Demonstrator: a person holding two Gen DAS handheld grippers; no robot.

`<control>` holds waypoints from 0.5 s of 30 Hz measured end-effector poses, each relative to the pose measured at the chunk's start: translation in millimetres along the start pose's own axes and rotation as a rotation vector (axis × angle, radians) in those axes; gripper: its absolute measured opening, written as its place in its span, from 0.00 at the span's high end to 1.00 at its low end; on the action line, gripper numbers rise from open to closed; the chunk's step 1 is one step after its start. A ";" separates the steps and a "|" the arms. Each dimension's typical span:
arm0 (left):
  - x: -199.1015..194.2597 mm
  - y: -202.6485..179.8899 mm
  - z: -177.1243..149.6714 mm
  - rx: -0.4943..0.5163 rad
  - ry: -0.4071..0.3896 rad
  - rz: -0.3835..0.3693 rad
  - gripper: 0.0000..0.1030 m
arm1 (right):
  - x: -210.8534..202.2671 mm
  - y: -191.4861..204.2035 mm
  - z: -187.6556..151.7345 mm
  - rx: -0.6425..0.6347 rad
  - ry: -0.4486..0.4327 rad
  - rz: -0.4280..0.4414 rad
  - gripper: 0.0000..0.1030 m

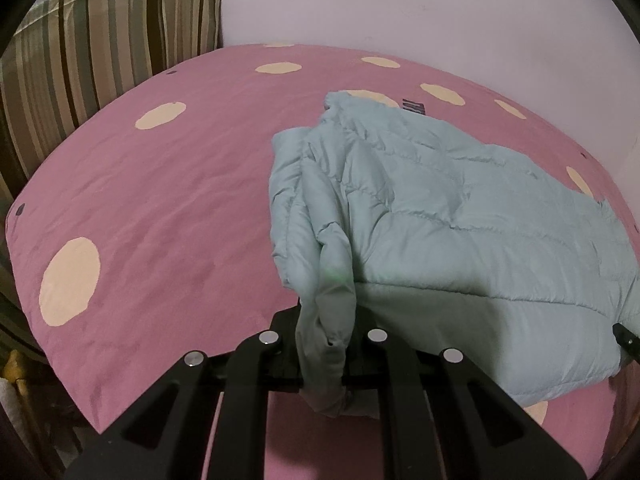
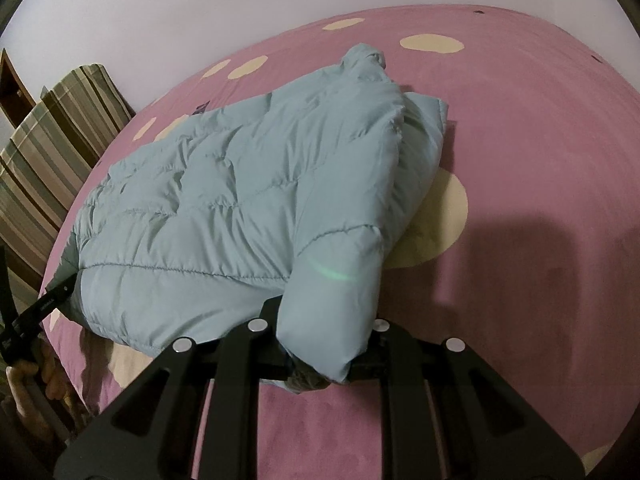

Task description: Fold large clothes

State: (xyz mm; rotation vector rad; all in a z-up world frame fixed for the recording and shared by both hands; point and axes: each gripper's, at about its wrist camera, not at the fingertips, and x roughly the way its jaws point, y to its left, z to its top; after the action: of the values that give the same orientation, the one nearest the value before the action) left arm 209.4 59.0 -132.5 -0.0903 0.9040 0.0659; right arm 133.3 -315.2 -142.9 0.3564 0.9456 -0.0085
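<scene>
Both grippers, left gripper and right gripper, are clamped on the jacket's near corners, its bulk stretching away ahead of them across the bed.

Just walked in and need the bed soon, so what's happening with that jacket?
A person is folding a pale blue-green quilted puffer jacket on a bed with a pink sheet dotted with cream spots. Each hand works a black two-finger gripper: the left gripper is shut on one near corner of the jacket, the right gripper on the other. The jacket lies partly folded, its near edge held up. Striped cushions stand at the bed's end.
</scene>
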 end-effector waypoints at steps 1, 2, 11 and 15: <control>0.4 1.1 -0.7 -0.004 0.001 0.001 0.89 | 0.1 1.5 -1.0 -0.003 0.001 0.002 0.84; 0.6 1.9 -0.9 -0.008 0.001 0.003 0.89 | 0.1 2.6 -2.3 -0.006 0.002 0.004 0.84; 6.9 3.3 -5.7 0.007 0.034 0.011 0.87 | 2.8 6.0 -4.2 -0.024 0.011 0.007 0.82; 5.2 -1.5 -4.4 0.040 0.035 0.034 0.81 | -0.3 8.3 -1.8 -0.042 0.007 -0.036 0.70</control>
State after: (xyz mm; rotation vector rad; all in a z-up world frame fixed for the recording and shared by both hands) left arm 209.3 57.2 -139.2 -0.0390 0.9419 0.0783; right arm 133.1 -306.9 -141.1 0.3011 0.9580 -0.0203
